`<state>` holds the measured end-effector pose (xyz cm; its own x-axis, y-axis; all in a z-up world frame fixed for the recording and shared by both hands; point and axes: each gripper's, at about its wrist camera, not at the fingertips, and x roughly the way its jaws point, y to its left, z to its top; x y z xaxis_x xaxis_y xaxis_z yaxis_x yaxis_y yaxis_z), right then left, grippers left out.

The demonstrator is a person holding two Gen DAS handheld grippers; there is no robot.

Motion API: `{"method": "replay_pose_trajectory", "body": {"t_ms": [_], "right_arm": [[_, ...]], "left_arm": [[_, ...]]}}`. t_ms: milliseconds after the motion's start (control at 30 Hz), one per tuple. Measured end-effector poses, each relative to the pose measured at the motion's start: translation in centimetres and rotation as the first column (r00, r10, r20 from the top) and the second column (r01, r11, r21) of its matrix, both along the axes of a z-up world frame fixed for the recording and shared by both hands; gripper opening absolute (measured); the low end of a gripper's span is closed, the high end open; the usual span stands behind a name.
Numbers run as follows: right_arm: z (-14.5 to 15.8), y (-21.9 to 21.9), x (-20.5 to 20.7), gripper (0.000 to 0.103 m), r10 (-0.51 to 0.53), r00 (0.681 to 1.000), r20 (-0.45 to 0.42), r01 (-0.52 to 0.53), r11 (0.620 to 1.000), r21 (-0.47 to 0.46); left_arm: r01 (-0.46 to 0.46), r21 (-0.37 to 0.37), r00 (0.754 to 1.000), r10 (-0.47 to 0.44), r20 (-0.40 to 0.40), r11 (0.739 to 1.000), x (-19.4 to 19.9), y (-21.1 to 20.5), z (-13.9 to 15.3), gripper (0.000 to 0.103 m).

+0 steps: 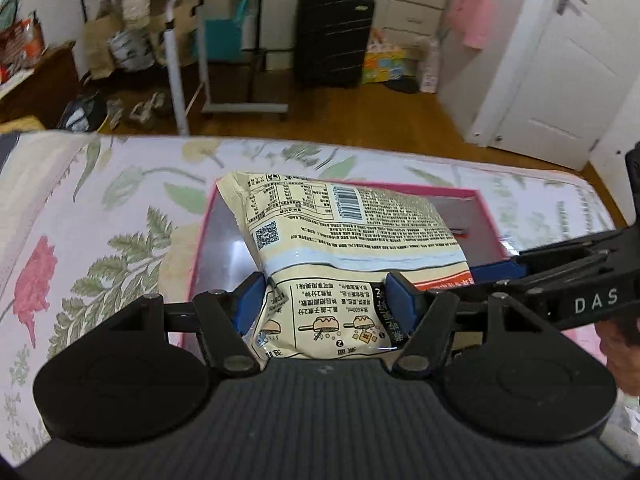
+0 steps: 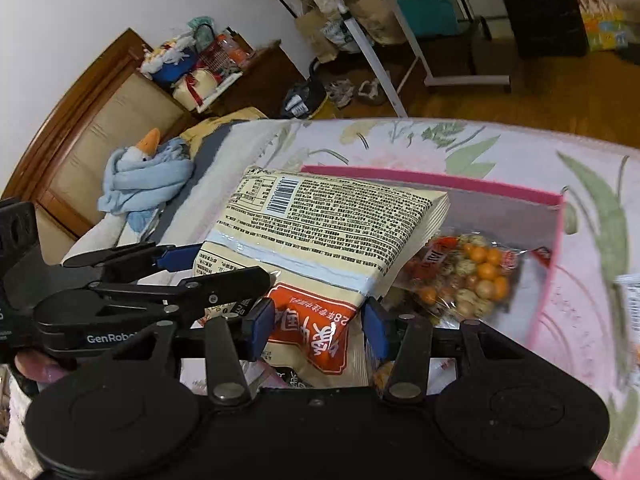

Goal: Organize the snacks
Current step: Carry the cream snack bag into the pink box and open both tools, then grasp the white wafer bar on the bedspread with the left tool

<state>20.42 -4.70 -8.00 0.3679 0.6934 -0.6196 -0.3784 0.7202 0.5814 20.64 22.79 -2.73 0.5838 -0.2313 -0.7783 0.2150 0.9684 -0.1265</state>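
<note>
Left wrist view, noodle pack betw. both grippers' jaws

Each hand-held gripper — matte black linkages, silver pivot screws, blue pads — carries white lettering.

My left gripper points down and forward, blue pads pressed on both sides of the noodle pack's near end, so it's gripped. My right gripper sits just right of it, angled down too, pads clamped on the same pack's near right corner. Right one crosses into the left view from the right edge; left one shows at the left of the right view. A fingertip shows under the left gripper body.
</note>
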Motion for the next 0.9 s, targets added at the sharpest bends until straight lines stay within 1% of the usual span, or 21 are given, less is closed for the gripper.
{"method": "replay_pose_trajectory", "body": {"t_ms": [67, 100, 133, 167, 200, 233, 300, 367, 433, 467, 567, 633, 700, 800, 900], "right_arm": [[-1.2, 0.8, 0.7, 0.054, 0.002, 0.999, -0.036, -0.002, 1.0, 0.008], [-1.9, 1.1, 0.9, 0.054, 0.002, 0.998, -0.061, -0.001, 1.0, 0.02], [-2.4, 1.2, 1.0, 0.053, 0.009, 0.997, -0.081, -0.006, 0.999, 0.034], [-2.7, 1.4, 1.0, 0.053, 0.022, 0.995, -0.095, -0.017, 0.999, 0.048], [-2.8, 1.4, 0.8, 0.053, 0.024, 0.996, -0.089, -0.02, 0.999, 0.042], [-2.7, 1.4, 0.4, 0.054, 0.02, 0.998, -0.06, -0.019, 1.0, 0.01], [-1.9, 0.5, -0.6, 0.055, 0.016, 1.0, 0.021, -0.015, 0.998, -0.057], [-0.9, -1.1, -1.3, 0.054, 0.021, 0.998, 0.067, -0.017, 0.998, -0.063], [0.2, -2.9, -2.1, 0.054, 0.004, 0.994, 0.113, 0.003, 0.998, -0.066], [0.7, -3.7, -2.4, 0.055, -0.004, 0.99, 0.138, 0.016, 0.996, -0.082], [2.0, -6.4, -3.9, 0.055, -0.03, 0.98, 0.196, 0.053, 0.992, -0.116], [2.6, -8.4, -4.8, 0.055, -0.032, 0.974, 0.225, 0.053, 0.995, -0.09], [3.0, -10.2, -5.9, 0.057, -0.035, 0.964, 0.262, 0.056, 0.996, -0.071], [3.2, -12.4, -7.7, 0.057, -0.033, 0.941, 0.335, 0.081, 0.988, -0.128], [2.5, -14.5, -8.6, 0.057, -0.044, 0.937, 0.346, 0.106, 0.981, -0.163]], "left_arm": [[-0.014, 0.032, 1.0, 0.015, -0.014, 0.999, 0.3, 0.2, -1.0, 0.066], [-0.013, 0.071, 1.0, 0.015, -0.015, 0.997, 0.4, 0.1, -1.4, 0.067], [-0.013, 0.12, 1.0, 0.013, -0.004, 0.993, 0.3, -0.1, -1.6, 0.067], [-0.011, 0.151, 1.0, 0.007, 0.026, 0.988, 0.0, -0.2, -1.5, 0.067], [-0.01, 0.167, 0.999, 0.002, 0.052, 0.986, -0.3, -0.2, -1.5, 0.068], [-0.009, 0.166, 0.998, 0.0, 0.055, 0.986, -0.4, -0.3, -1.3, 0.069], [-0.002, 0.144, 0.999, -0.003, 0.036, 0.99, -0.7, -0.4, -1.1, 0.069], [-0.003, 0.111, 1.0, -0.001, 0.031, 0.994, -1.3, -0.5, -0.6, 0.069], [0.009, 0.089, 1.0, -0.011, 0.022, 0.996, -1.9, -1.1, -0.1, 0.069], [0.016, 0.076, 1.0, -0.017, 0.021, 0.997, -2.3, -1.4, 0.1, 0.069], [0.064, 0.036, 0.998, -0.065, 0.018, 0.997, -3.2, -2.9, 1.1, 0.069], [0.094, 0.012, 0.995, -0.095, 0.015, 0.995, -3.9, -4.4, 1.8, 0.067], [0.117, -0.021, 0.993, -0.117, -0.001, 0.993, -4.1, -6.0, 2.3, 0.067], [0.155, -0.07, 0.988, -0.156, -0.013, 0.985, -4.3, -8.8, 2.9, 0.068], [0.21, -0.07, 0.978, -0.21, 0.001, 0.975, -4.6, -12.3, 3.3, 0.067]]}}
